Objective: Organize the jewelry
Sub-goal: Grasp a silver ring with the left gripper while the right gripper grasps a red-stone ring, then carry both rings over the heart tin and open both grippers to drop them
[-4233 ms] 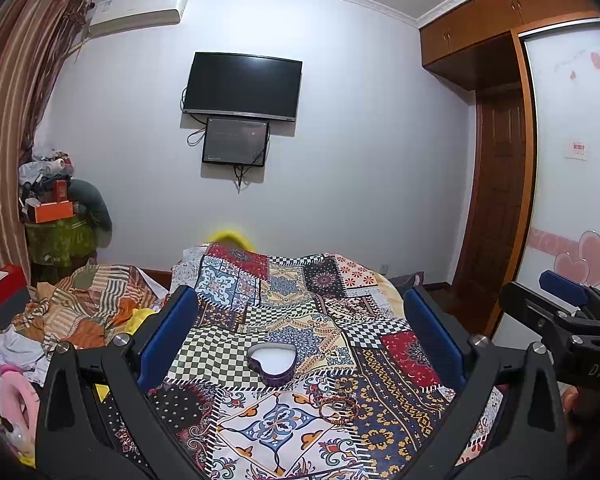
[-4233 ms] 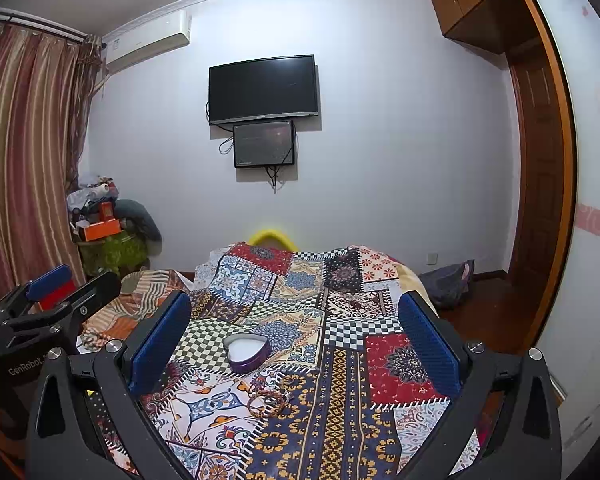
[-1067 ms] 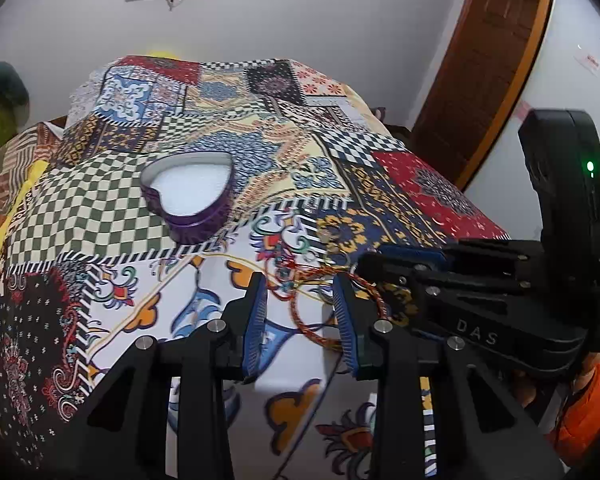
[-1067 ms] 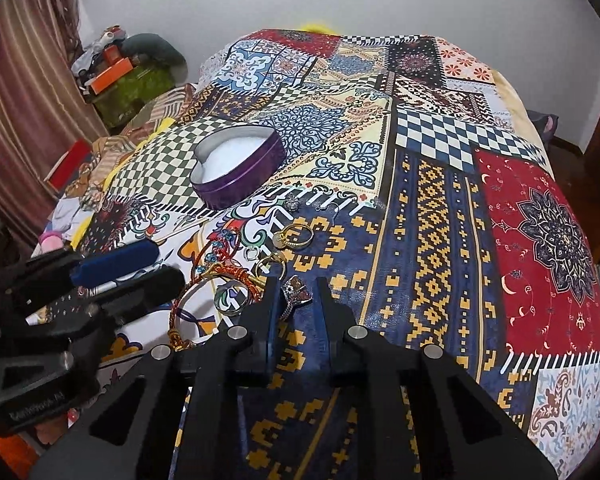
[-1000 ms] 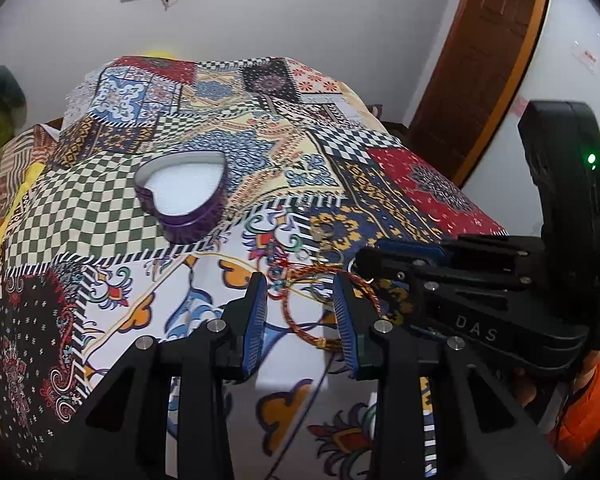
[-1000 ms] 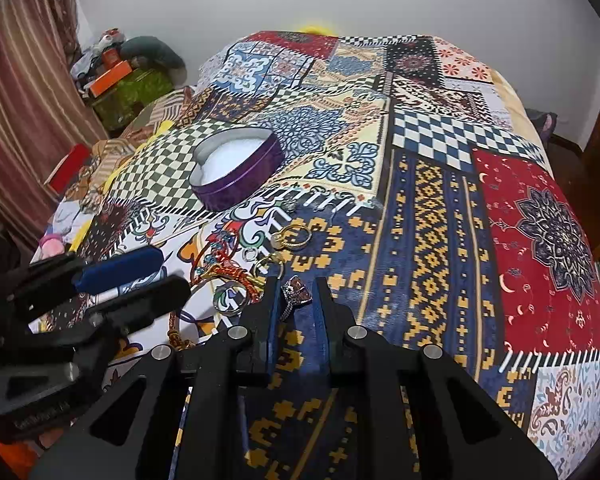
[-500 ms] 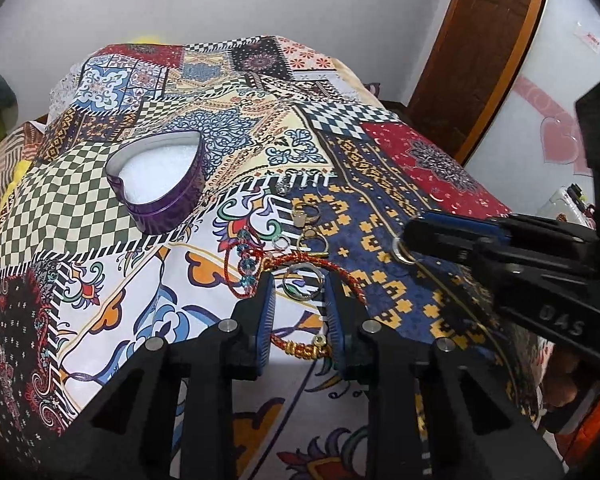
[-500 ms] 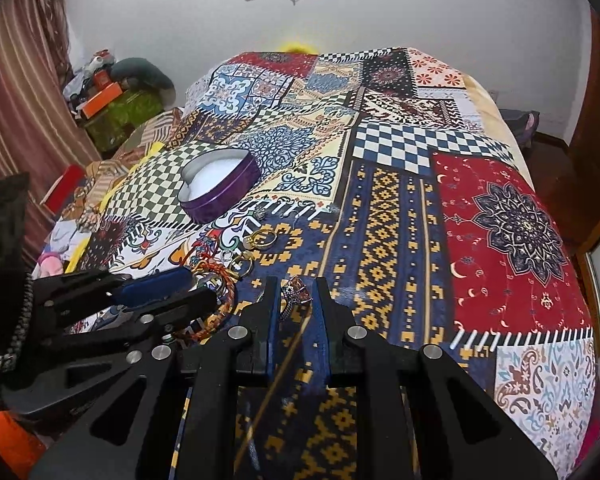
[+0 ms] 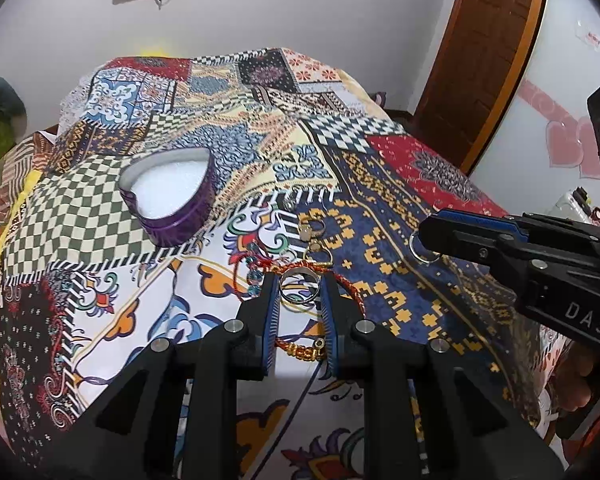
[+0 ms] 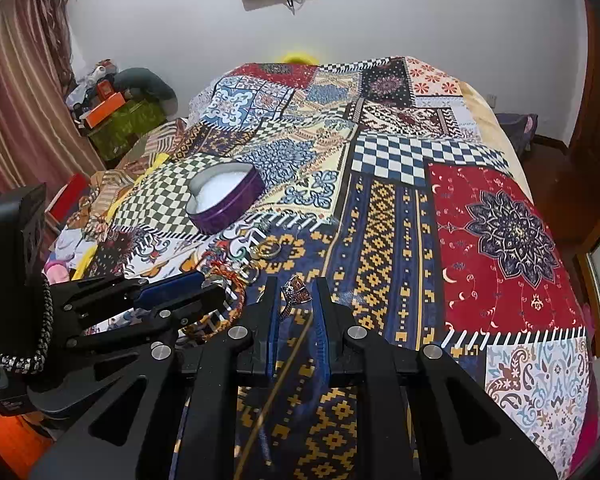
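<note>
Now left claw (image 9: 299,289) has just closed onto a silver ring (image 9: 299,286); right claw (image 10: 296,289) pinches a gem ring (image 10: 295,290).

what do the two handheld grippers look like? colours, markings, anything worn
Both are matte black printed frames with silver screw heads and blue ribbed pads on the fingers. The right gripper carries white "DAS" lettering on its body. The left gripper has a black-and-white braided cord beside its black box. An orange sleeve edge shows under each.

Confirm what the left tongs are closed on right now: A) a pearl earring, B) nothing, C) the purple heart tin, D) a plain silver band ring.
D: the left tongs pinch the silver band ring between their blue pads.
</note>
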Demonstrator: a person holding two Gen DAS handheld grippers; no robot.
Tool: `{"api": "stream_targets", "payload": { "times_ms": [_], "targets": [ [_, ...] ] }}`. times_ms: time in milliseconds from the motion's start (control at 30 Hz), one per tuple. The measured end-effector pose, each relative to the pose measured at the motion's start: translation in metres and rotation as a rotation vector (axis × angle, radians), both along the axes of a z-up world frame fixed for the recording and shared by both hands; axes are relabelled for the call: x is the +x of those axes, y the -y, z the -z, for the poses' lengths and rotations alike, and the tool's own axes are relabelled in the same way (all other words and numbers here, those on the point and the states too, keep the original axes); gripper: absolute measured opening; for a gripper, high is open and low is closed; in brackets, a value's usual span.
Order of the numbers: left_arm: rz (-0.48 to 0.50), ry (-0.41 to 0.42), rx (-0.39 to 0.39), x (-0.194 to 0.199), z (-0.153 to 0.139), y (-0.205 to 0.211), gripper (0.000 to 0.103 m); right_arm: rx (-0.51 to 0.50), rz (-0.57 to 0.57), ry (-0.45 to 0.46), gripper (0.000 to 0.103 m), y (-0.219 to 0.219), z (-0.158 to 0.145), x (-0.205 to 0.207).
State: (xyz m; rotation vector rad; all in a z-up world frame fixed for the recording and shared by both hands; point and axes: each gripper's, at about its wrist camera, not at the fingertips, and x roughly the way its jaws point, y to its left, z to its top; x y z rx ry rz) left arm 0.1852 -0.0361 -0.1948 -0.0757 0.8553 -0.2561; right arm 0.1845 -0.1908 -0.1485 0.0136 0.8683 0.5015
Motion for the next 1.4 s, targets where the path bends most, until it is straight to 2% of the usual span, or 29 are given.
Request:
{"api": "stream_targets", "payload": {
  "times_ms": [800,1100,1400],
  "targets": [
    [-0.116,0.169,-0.018,-0.013,-0.059,-0.062,0.02,0.024,-0.033,0.122,0.014,-0.042,-0.048,-0.002],
    [-0.173,0.198,0.002,0.001,-0.067,-0.091,0.02,0.045,-0.059,0.166,0.014,-0.064,-0.062,0.015],
    [-0.202,0.186,0.004,0.026,-0.058,-0.11,0.02,0.038,-0.094,0.163,0.014,-0.091,-0.056,0.037]
  ]
}}
